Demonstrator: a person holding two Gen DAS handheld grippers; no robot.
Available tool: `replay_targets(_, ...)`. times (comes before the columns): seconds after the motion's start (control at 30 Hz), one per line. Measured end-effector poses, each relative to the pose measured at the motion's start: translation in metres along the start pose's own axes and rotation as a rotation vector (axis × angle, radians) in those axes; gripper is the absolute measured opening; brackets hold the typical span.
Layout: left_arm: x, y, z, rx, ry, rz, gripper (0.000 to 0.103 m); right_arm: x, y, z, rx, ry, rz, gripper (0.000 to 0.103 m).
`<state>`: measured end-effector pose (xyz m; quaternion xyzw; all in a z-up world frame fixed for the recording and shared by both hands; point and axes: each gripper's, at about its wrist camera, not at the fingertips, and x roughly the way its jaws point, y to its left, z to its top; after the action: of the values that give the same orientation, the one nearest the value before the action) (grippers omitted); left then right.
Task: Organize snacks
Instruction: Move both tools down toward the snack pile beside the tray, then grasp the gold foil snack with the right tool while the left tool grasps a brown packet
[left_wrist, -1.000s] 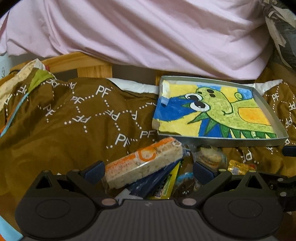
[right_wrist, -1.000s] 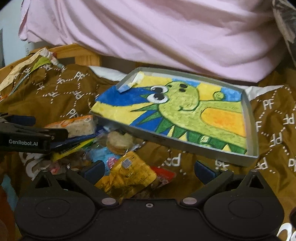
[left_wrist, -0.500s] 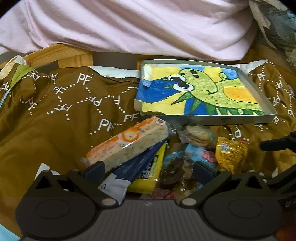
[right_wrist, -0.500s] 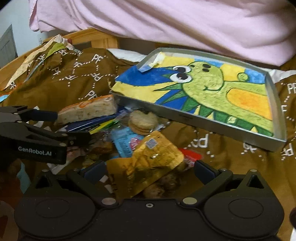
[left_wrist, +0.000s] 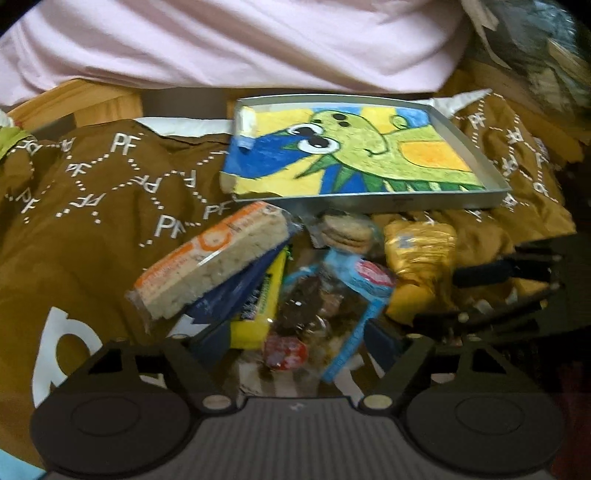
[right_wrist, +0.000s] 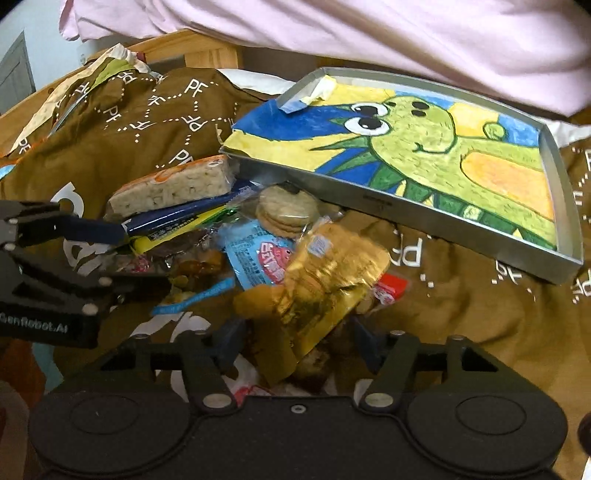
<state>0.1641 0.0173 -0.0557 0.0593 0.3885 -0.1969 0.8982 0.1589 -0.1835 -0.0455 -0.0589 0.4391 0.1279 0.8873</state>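
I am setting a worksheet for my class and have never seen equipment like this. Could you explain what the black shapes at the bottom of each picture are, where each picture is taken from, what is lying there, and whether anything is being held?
Each black shape is a hand-held two-finger gripper; a person carries one in each hand. A camera on each looks forward along its fingers, hence two pictures of one scene. The left gripper and the right gripper are both open, holding nothing.

On a brown cloth printed with white letters lies a heap of snacks: a long rice bar in an orange-and-clear wrapper, a crinkled gold foil packet, a light blue packet and wrapped round biscuits. Behind them sits a shallow grey metal tray lined with a green dinosaur drawing, with no snacks in it.
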Motion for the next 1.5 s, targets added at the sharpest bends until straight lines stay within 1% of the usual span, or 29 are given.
replay_targets(0.07,0.001,-0.002,-0.001,0.019,0.003,-0.016,0.081,-0.001,-0.003,0.0,0.017,0.009,0.014,0.067)
replay_targets(0.1,0.003,-0.002,-0.001,0.028,0.006,-0.022,0.08,-0.001,-0.004,0.0,0.02,0.009,0.02,0.07)
replay_targets(0.2,0.011,-0.003,-0.001,0.044,0.04,-0.046,0.071,-0.002,-0.006,0.002,0.037,0.004,0.043,0.076)
replay_targets(0.37,0.018,-0.002,0.003,0.073,0.044,-0.023,0.071,0.001,-0.012,0.005,0.081,0.002,0.066,0.078)
replay_targets(0.47,0.026,0.001,0.006,0.078,0.042,-0.013,0.071,0.006,-0.019,0.007,0.122,0.001,0.071,0.074)
replay_targets(0.53,0.029,0.0,0.007,0.092,0.035,-0.008,0.071,0.007,-0.02,0.008,0.125,-0.007,0.069,0.072)
replay_targets(0.57,0.03,-0.001,0.007,0.099,0.029,0.0,0.071,0.007,-0.019,0.008,0.118,-0.013,0.06,0.068)
replay_targets(0.6,0.032,-0.003,0.006,0.111,0.027,0.009,0.071,0.007,-0.018,0.008,0.109,-0.018,0.048,0.061)
replay_targets(0.63,0.033,-0.005,0.005,0.129,0.028,0.018,0.071,0.006,-0.017,0.008,0.102,-0.023,0.037,0.058)
replay_targets(0.67,0.032,-0.008,0.004,0.149,0.026,0.033,0.068,0.005,-0.018,0.008,0.102,-0.028,0.034,0.055)
replay_targets(0.7,0.032,-0.01,0.004,0.163,0.025,0.047,0.057,0.004,-0.019,0.008,0.107,-0.03,0.034,0.051)
replay_targets(0.73,0.03,-0.011,0.004,0.174,0.027,0.06,0.049,0.003,-0.02,0.008,0.112,-0.035,0.033,0.048)
replay_targets(0.77,0.029,-0.011,0.005,0.179,0.033,0.068,0.048,0.001,-0.021,0.008,0.117,-0.041,0.037,0.041)
replay_targets(0.93,0.018,-0.011,0.005,0.13,0.048,0.027,0.046,-0.001,-0.021,0.008,0.12,-0.045,0.066,0.04)
replay_targets(0.97,0.017,-0.011,0.005,0.123,0.049,0.015,0.046,-0.001,-0.021,0.008,0.122,-0.044,0.076,0.042)
replay_targets(1.0,0.016,-0.011,0.005,0.114,0.05,0.004,0.046,-0.001,-0.021,0.008,0.124,-0.041,0.087,0.047)
replay_targets(1.03,0.016,-0.011,0.006,0.106,0.053,-0.006,0.046,0.0,-0.022,0.008,0.128,-0.041,0.096,0.049)
replay_targets(1.17,0.024,-0.012,0.004,0.112,0.065,0.008,0.048,0.004,-0.018,0.01,0.104,-0.047,0.087,0.06)
replay_targets(1.23,0.026,-0.013,0.003,0.109,0.067,0.011,0.049,0.009,-0.019,0.011,0.093,-0.05,0.068,0.062)
replay_targets(1.27,0.027,-0.014,0.003,0.114,0.066,0.014,0.049,0.012,-0.02,0.011,0.087,-0.047,0.059,0.062)
replay_targets(1.33,0.027,-0.016,0.003,0.126,0.062,0.024,0.049,0.015,-0.02,0.011,0.086,-0.042,0.044,0.056)
replay_targets(1.4,0.026,-0.017,0.002,0.129,0.061,0.03,0.047,0.012,-0.017,0.011,0.069,-0.05,0.029,0.048)
replay_targets(1.5,0.023,-0.019,0.004,0.121,0.055,0.047,0.045,0.004,-0.013,0.009,0.032,-0.073,0.026,0.043)
